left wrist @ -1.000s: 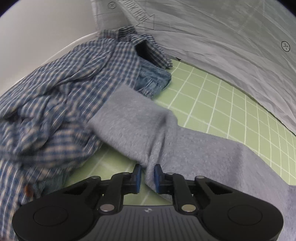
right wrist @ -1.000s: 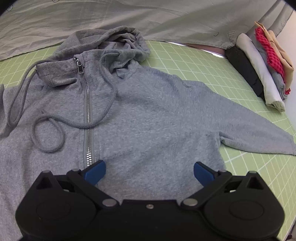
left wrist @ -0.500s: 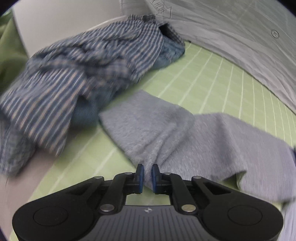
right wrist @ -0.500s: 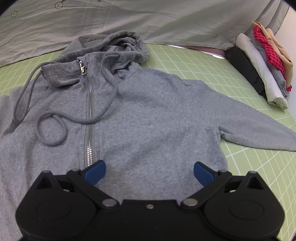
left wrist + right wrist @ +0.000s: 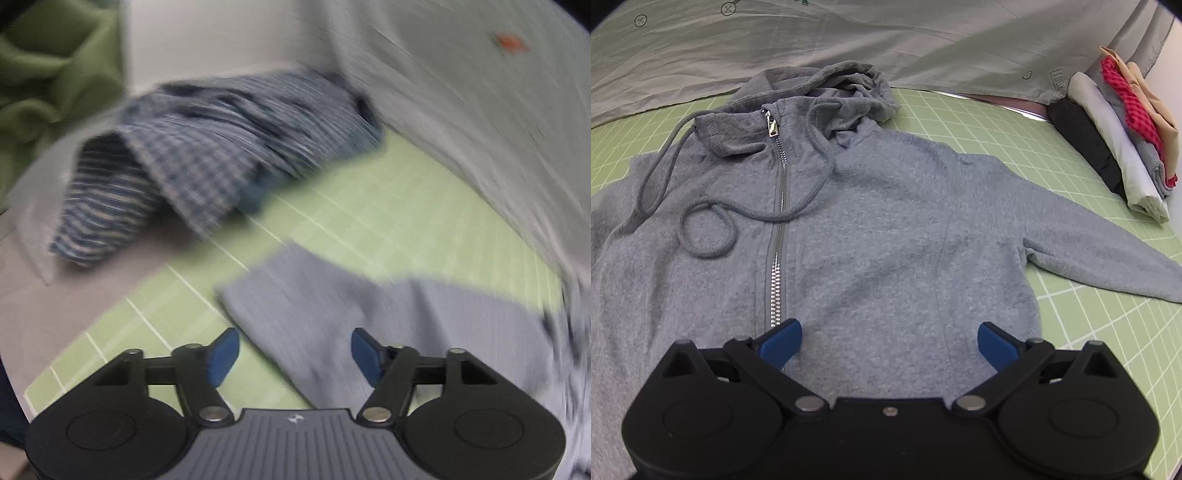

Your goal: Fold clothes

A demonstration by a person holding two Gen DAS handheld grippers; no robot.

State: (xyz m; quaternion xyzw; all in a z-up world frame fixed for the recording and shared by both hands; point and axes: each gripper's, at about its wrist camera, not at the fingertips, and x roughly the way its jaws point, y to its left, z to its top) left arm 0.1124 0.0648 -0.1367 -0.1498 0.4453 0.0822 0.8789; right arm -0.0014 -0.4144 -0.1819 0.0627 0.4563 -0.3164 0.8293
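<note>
One grey hoodie [image 5: 886,221] lies front-up and spread on the green worktop [image 5: 1108,332], directly ahead of the right gripper [image 5: 888,341], its zip running straight away from it. One sleeve [image 5: 314,314] runs ahead of the left gripper [image 5: 295,352]. Both grippers are spread wide and hold nothing. One stack of folded clothes [image 5: 1115,129] sits far right; one rumpled checked shirt [image 5: 207,155] lies ahead-left of the left gripper.

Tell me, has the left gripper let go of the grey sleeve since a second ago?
Yes. The left gripper now has its jaws wide apart over the grey sleeve.
</note>
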